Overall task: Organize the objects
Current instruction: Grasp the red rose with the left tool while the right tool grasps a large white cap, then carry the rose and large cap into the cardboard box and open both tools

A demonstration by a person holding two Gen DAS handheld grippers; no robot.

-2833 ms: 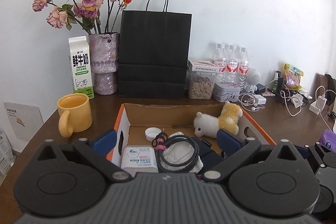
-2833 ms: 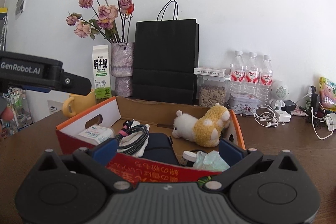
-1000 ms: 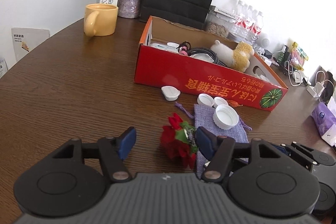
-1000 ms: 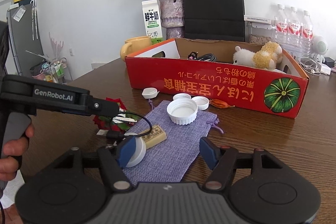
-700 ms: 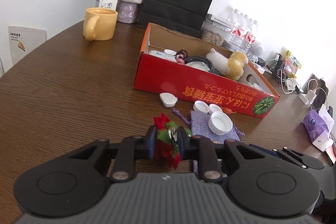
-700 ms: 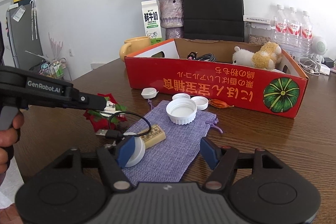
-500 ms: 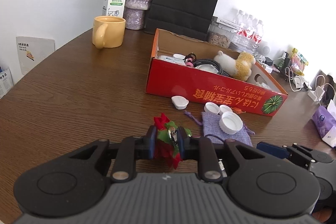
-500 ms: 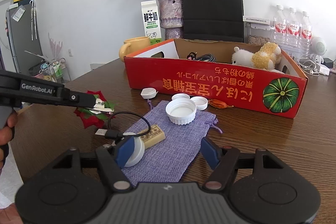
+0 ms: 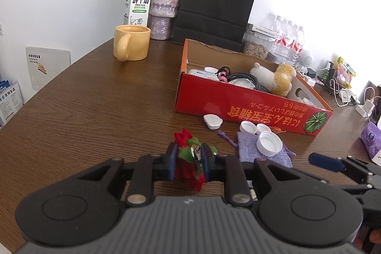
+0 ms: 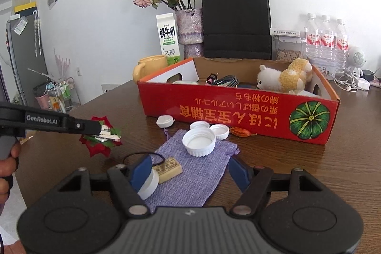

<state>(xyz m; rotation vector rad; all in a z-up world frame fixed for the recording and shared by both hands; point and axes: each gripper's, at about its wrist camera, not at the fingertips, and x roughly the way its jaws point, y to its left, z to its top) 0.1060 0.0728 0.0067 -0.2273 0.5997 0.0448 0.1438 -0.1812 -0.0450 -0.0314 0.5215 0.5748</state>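
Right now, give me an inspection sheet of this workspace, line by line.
Surface: brown wooden table, lit by daylight.
Job's things: red box holding a plush toy and coiled cable; purple pouch with a white lid on it.
Clutter: yellow mug, milk carton, black bag, water bottles.
Grippers: left tool shut on red flower clip; right tool open over the pouch.
Cables: earphones and chargers at the far right.
Surroundings: white wall, vase of dried roses.

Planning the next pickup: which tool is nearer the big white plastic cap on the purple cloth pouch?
Right. The right tool hangs open just short of the cap; the left tool, gripping the red flower clip, is farther off.
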